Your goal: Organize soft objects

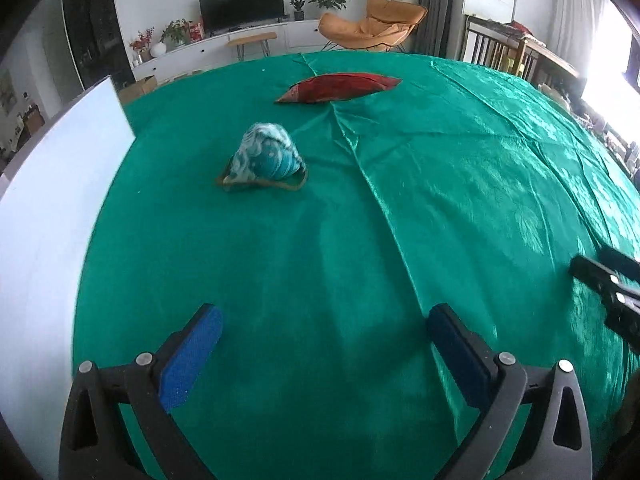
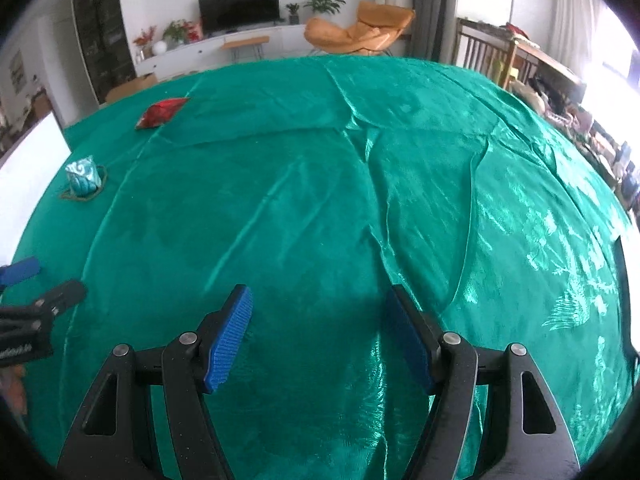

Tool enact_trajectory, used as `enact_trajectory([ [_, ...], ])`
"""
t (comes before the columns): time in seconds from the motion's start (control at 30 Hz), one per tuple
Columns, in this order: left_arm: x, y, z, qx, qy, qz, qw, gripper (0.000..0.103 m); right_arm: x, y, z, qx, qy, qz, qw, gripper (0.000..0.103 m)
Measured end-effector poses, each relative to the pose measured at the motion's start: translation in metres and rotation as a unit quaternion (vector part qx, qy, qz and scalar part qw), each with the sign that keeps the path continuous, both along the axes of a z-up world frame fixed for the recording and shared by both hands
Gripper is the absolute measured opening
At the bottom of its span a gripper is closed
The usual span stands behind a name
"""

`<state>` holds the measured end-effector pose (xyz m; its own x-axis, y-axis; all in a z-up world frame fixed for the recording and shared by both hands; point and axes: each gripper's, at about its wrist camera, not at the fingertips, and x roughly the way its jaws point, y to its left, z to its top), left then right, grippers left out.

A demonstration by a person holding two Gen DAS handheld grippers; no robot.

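A teal-and-white patterned soft pouch (image 1: 267, 157) with a brown cord loop sits on the green cloth ahead of my left gripper (image 1: 325, 322), which is open and empty, well short of it. A flat red cushion (image 1: 340, 87) lies farther back. In the right wrist view the pouch (image 2: 82, 178) and red cushion (image 2: 162, 112) are far to the left. My right gripper (image 2: 320, 308) is open and empty above bare cloth; it also shows at the right edge of the left wrist view (image 1: 608, 280).
A shiny green cloth (image 1: 400, 220) with creases covers the table. A white board (image 1: 48, 200) stands along the left edge. Beyond the table are a TV stand, an orange chair (image 1: 372, 28) and wooden furniture at the right.
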<state>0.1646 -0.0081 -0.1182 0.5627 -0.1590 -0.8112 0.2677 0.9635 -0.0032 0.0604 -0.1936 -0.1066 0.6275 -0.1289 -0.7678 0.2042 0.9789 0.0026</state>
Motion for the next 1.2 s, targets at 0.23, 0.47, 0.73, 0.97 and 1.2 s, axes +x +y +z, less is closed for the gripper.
enact_trajectory([
  [0.23,0.0049,-0.0002,0.001,-0.002,0.0,0.002,1.0,0.103,0.0001,0.001,-0.0023,-0.002,0.006,0.0,1.0,0.079],
  [0.47,0.0045,-0.0003,0.0011,-0.002,0.0,0.002,1.0,0.103,-0.0007,-0.0004,-0.0026,-0.003,0.006,0.0,1.0,0.079],
  [0.73,0.0046,-0.0004,0.0012,-0.002,0.0,0.003,1.0,0.103,-0.0008,-0.0007,-0.0027,-0.003,0.006,0.0,1.0,0.079],
  [0.97,0.0046,-0.0005,0.0011,-0.002,-0.001,0.003,1.0,0.103,-0.0015,-0.0012,-0.0016,-0.002,0.006,0.001,1.0,0.08],
  [1.2,0.0047,-0.0006,0.0011,-0.002,-0.001,0.003,1.0,0.103,-0.0016,-0.0012,-0.0017,-0.002,0.006,0.001,1.0,0.08],
])
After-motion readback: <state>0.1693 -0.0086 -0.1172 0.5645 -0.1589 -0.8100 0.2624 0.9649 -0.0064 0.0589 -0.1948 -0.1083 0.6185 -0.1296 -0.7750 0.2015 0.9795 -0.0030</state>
